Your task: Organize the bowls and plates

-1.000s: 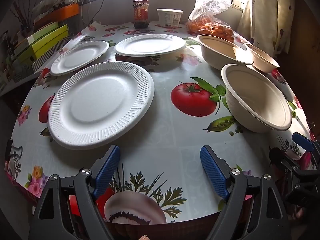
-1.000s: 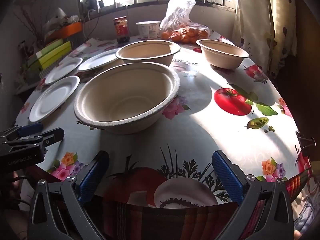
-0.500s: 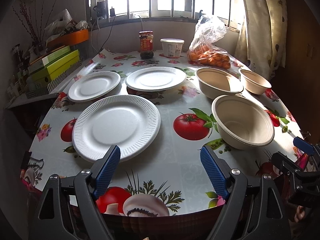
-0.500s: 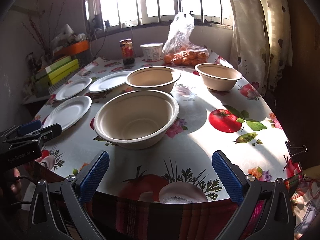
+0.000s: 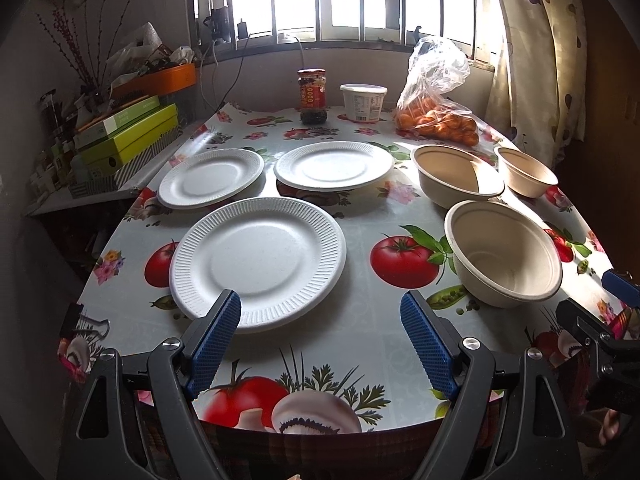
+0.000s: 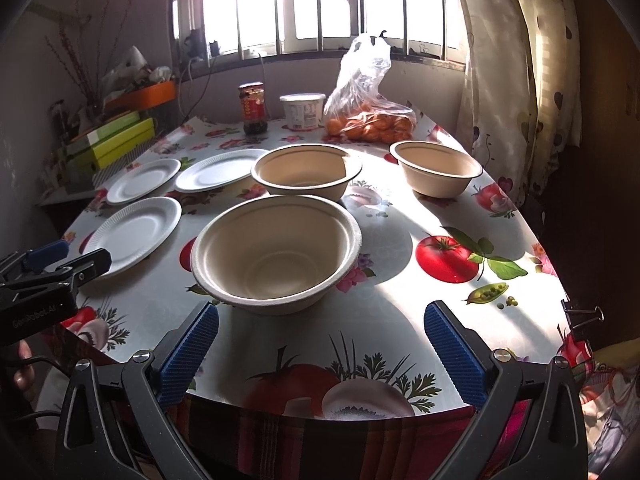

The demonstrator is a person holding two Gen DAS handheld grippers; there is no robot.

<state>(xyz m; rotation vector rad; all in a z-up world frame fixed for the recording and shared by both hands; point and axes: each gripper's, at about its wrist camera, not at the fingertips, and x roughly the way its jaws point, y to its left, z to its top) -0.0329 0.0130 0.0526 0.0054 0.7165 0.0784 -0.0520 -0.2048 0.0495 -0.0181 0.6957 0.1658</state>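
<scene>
Three white ribbed paper plates lie on the table: a near one [image 5: 258, 262], a far left one [image 5: 211, 178] and a far middle one [image 5: 334, 165]. Three beige paper bowls stand to the right: a near one [image 5: 504, 254], a middle one [image 5: 456, 174] and a small far one [image 5: 526, 170]. My left gripper [image 5: 320, 340] is open and empty, above the table's near edge just short of the near plate. My right gripper [image 6: 320, 350] is open and empty, in front of the near bowl [image 6: 276, 252]. The other bowls [image 6: 306, 172] [image 6: 436, 168] stand behind it.
A red sauce jar [image 5: 312, 96], a white tub [image 5: 363, 102] and a plastic bag of oranges [image 5: 438, 114] stand at the table's far edge under the window. Green boxes [image 5: 128, 136] are stacked on a shelf at the left. A curtain [image 5: 540, 60] hangs at the right.
Both grippers have pulled back and risen from low over the table. The plates and bowls look smaller and farther, and the window now shows. Nothing on the table has moved.
</scene>
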